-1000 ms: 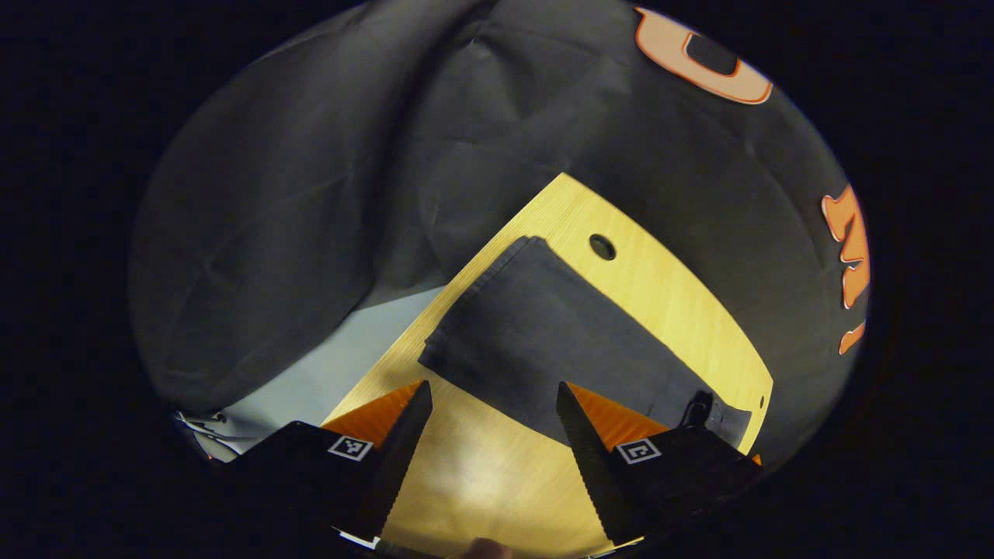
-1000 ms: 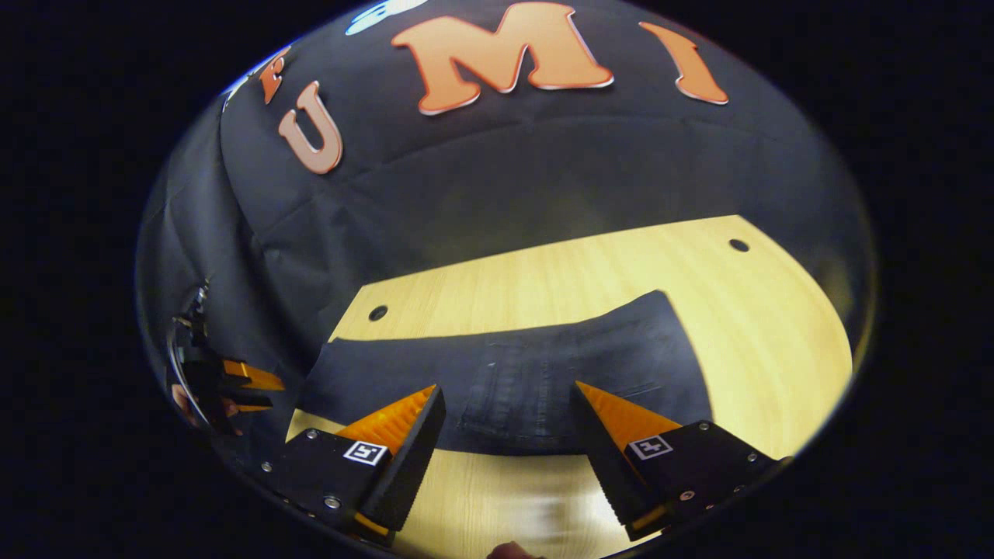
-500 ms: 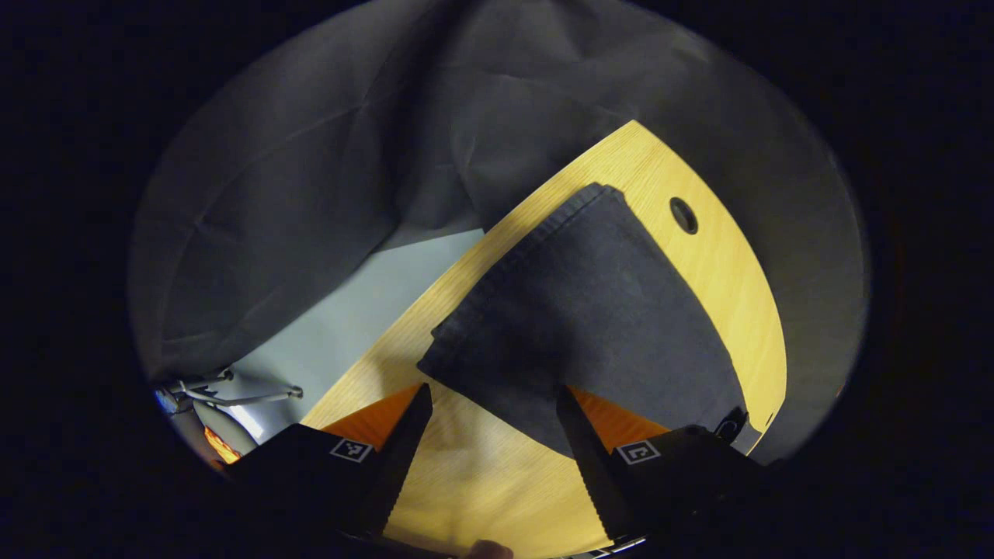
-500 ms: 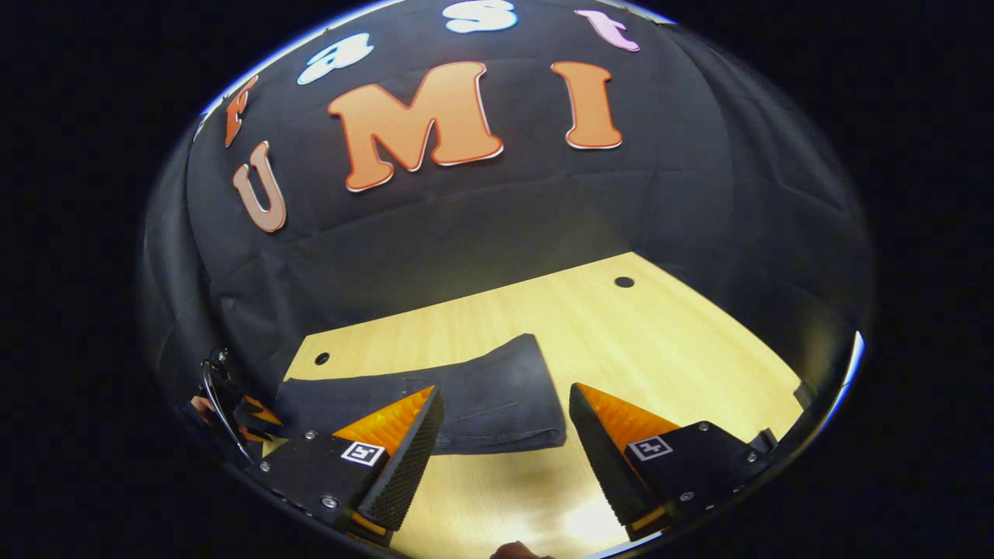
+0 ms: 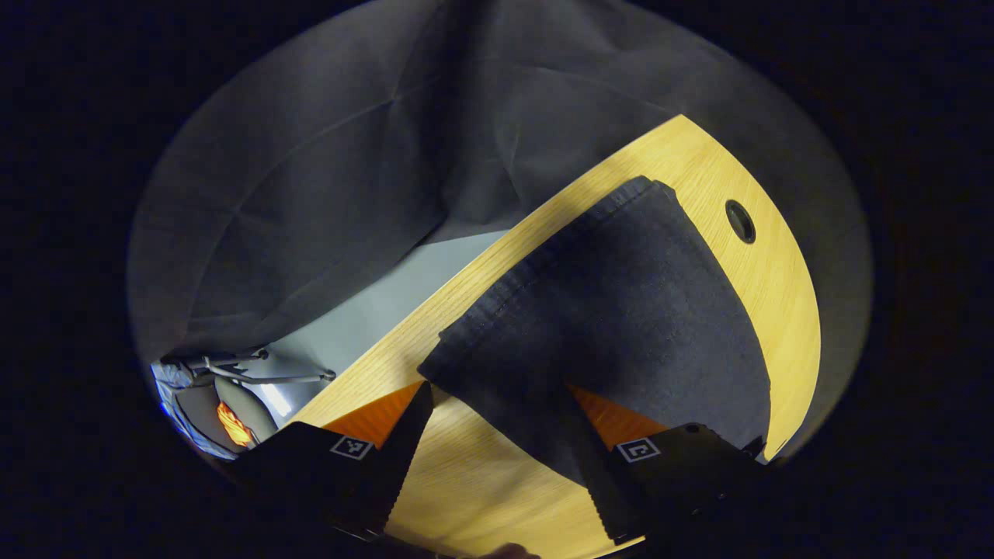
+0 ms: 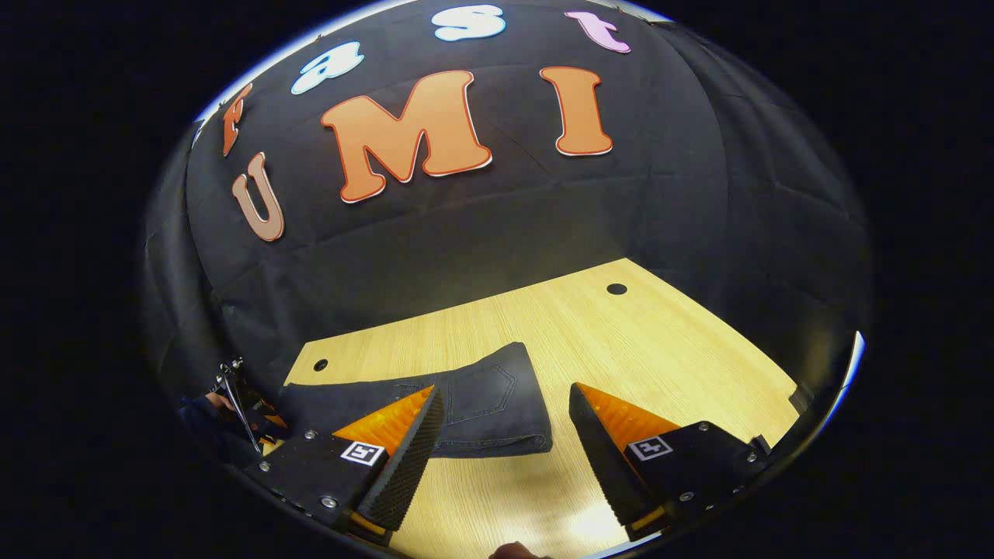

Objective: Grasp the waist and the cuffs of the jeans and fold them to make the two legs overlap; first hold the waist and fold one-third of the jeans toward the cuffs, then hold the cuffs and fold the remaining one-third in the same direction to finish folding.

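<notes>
Left gripper (image 5: 497, 435) & right gripper (image 6: 501, 435) both wide open, holding nothing – slide low onto the jeans (image 6: 466, 404) edge on the table (image 6: 621, 349), pinch both layers

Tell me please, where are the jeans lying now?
The jeans lie flat on the wooden table, left of centre in the right gripper view, just ahead of the open right gripper; the table's hole is behind them.
</notes>
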Tool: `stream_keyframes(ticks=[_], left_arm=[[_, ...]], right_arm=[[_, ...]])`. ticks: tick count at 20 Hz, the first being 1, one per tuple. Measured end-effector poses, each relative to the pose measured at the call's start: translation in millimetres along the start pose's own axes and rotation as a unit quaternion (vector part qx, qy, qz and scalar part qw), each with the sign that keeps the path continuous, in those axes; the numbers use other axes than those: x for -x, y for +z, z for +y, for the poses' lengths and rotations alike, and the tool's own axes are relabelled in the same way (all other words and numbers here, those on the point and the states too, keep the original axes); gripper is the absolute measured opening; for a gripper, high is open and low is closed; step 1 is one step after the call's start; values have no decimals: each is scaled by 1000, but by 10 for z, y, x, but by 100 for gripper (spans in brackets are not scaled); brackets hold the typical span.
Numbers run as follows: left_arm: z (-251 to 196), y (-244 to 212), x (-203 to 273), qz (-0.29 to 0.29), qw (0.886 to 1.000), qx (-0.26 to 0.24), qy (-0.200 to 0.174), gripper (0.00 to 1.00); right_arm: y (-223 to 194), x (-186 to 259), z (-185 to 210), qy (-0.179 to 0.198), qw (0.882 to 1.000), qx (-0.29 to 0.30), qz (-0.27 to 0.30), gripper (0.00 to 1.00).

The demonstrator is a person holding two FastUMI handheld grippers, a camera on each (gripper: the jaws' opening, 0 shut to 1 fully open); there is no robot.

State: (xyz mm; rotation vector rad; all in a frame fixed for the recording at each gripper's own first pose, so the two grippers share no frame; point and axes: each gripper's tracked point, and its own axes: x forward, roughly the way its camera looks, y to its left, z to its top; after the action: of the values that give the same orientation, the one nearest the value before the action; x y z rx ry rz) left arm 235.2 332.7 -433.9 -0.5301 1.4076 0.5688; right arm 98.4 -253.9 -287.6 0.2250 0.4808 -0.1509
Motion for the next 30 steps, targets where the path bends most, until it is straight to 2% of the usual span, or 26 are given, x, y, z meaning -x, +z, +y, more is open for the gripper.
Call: stream_keyframes(ticks=[1, 3, 4, 5, 6, 8, 9, 12, 15, 19, 23, 30], left_arm=[[-25, -8, 20, -11, 1000, -6, -7, 96], [-113, 43, 56, -49, 996, -64, -27, 80], [-204, 72, 69, -70, 992, -90, -53, 65], [-300, 85, 90, -91, 989, -89, -78, 36], [-308, 68, 84, -93, 987, -95, -85, 6], [-288, 56, 158, -92, 986, -80, -111, 6], [-322, 97, 260, -99, 983, -75, -132, 3], [-480, 210, 785, -161, 964, -103, -187, 2], [-450, 216, 1340, -205, 948, -122, -210, 2], [-492, 177, 1823, -228, 936, -125, -238, 2], [-796, 26, 2242, -249, 922, -136, -264, 2], [-1348, -321, 3030, -285, 887, -191, -310, 2]], right_arm=[[-8, -25, -18, 1, 1000, -1, 2, 98], [5, -61, -68, 6, 1000, -2, 2, 98], [11, -74, -101, 9, 1000, -3, 0, 98], [20, -96, -147, 10, 1000, -6, 0, 98], [6, -121, -182, 13, 1000, -9, 8, 98], [52, -154, -227, 21, 1000, -10, 9, 98], [92, -186, -272, 23, 1000, -8, 8, 98], [203, -264, -261, 38, 999, -9, 7, 98], [290, -348, -198, 54, 998, 4, 6, 98], [435, -397, -147, 70, 997, 17, -6, 98], [511, -426, -223, 74, 997, 16, -8, 98], [553, -480, -357, 85, 996, 9, -2, 98]])
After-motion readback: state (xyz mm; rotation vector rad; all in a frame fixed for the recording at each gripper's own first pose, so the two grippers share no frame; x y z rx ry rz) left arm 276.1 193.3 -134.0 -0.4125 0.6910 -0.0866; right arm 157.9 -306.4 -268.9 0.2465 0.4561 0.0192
